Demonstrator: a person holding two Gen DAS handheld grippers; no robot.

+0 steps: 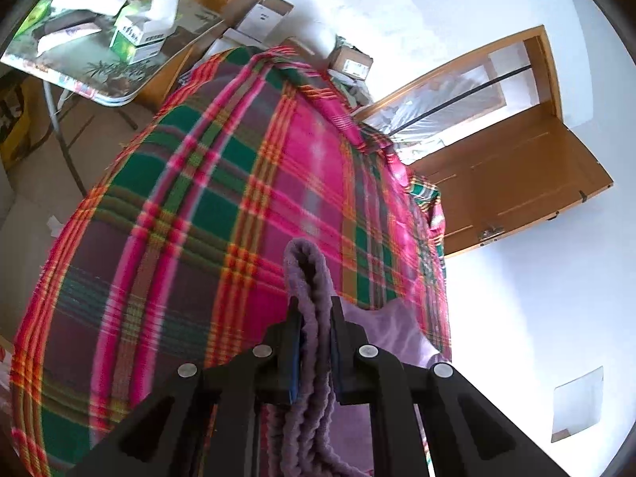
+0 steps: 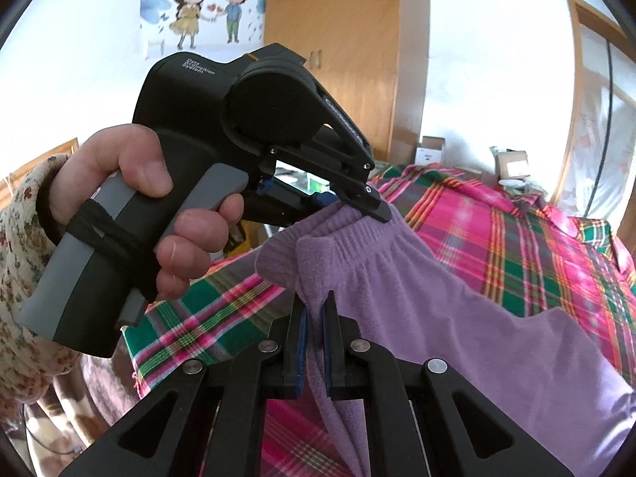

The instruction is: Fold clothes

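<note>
Both claws pinch the purple fleece garment (image 2: 457,310) above the plaid-covered bed (image 1: 190,206): the left claw (image 1: 316,310) clamps what looks like its ribbed waistband, the right claw (image 2: 314,314) grips a nearby fold, and a hand (image 2: 151,198) holds the left tool's handle.

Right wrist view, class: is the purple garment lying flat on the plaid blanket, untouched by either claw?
No: both the right claw and the left claw are shut on the purple garment, holding it above the plaid blanket.
</note>
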